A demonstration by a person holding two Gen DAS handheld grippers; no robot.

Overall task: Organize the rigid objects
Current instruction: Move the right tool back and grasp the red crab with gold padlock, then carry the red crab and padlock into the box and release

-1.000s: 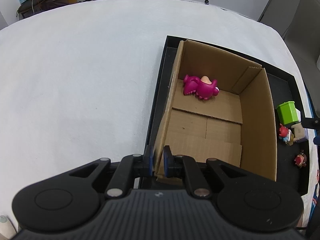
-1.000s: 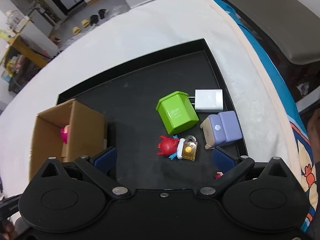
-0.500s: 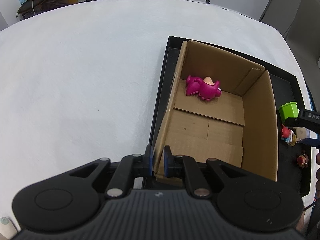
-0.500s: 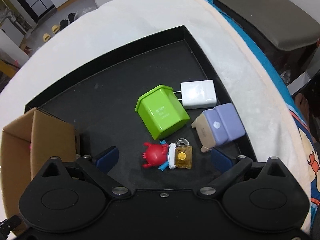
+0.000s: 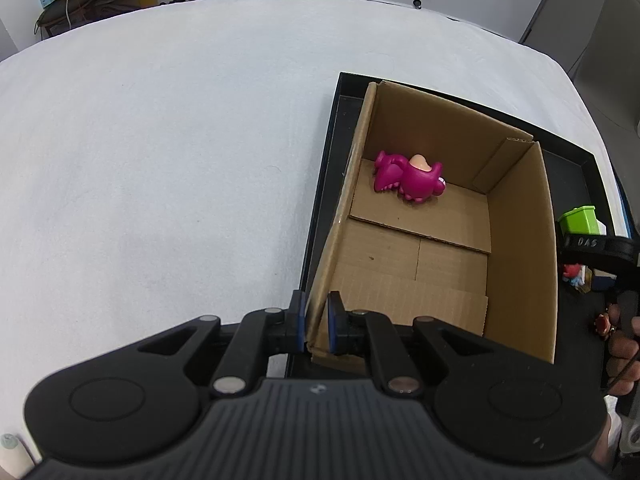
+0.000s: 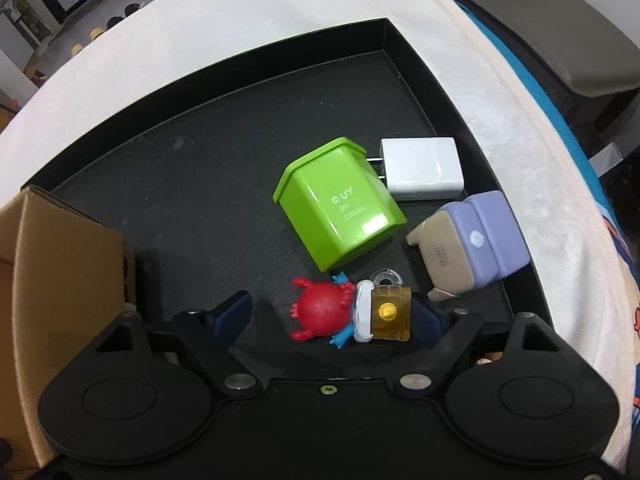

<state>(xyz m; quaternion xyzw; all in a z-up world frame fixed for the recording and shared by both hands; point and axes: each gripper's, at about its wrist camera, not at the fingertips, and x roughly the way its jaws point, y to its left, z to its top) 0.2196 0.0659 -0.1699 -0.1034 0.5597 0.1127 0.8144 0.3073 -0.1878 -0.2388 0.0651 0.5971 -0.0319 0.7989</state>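
My left gripper [image 5: 316, 326] is shut on the near left corner wall of the cardboard box [image 5: 520, 248], which stands in a black tray [image 5: 320, 208]. A magenta toy [image 5: 408, 178] lies at the box's far end. My right gripper [image 6: 336, 316] is open, low over the tray [image 6: 240, 80], with a red crab toy [image 6: 320, 312] and a small brass padlock [image 6: 390, 312] between its fingers. A green block [image 6: 340, 208], a white charger [image 6: 422, 168] and a purple and beige toy [image 6: 472, 248] lie just beyond. The box edge [image 6: 60, 264] shows at left.
The tray sits on a white cloth-covered table [image 5: 160, 140]. The right gripper's body [image 5: 596, 246] shows beyond the box in the left wrist view, over the green block [image 5: 580, 220]. A small brown figure [image 5: 604, 322] lies at the tray's near right.
My right gripper has moved forward and down toward the toys, so the crab and padlock now sit between its fingers. The left gripper has kept its hold on the box.
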